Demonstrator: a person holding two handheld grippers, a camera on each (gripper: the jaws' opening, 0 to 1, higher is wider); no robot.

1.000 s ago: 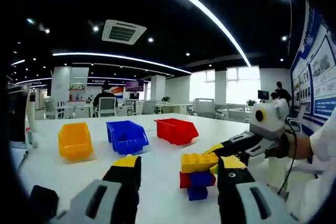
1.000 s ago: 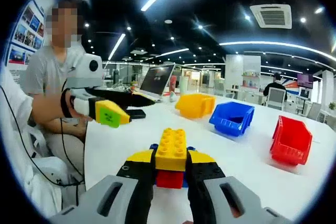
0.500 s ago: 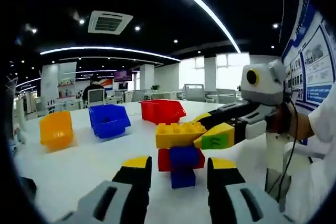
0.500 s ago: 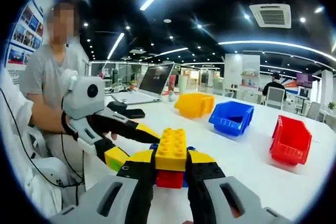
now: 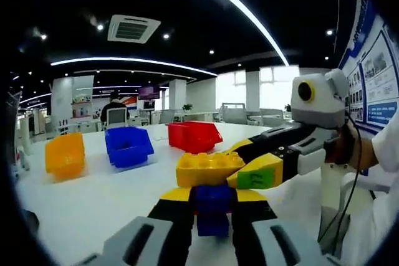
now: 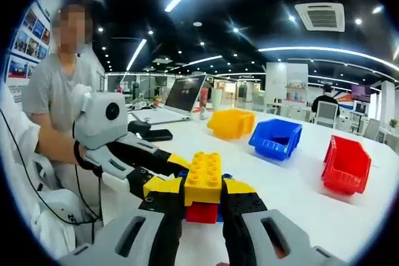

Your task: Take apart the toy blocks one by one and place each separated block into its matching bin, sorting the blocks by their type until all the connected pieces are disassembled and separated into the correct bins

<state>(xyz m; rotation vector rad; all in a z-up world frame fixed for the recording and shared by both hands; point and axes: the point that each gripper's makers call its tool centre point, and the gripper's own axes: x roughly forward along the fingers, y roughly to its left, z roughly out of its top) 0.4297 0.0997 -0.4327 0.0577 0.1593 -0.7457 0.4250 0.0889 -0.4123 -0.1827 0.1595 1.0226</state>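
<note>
At lower centre, the left gripper [image 5: 213,207] had closed in onto the blue block [image 5: 213,199] while the right gripper [image 6: 202,200] clamped the yellow block [image 6: 204,177], readying separation.

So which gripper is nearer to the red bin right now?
Right. The right gripper clamps the yellow block, on the side of the stack facing the red bin. The left gripper grips the blue block lower down, from the far side.
</note>
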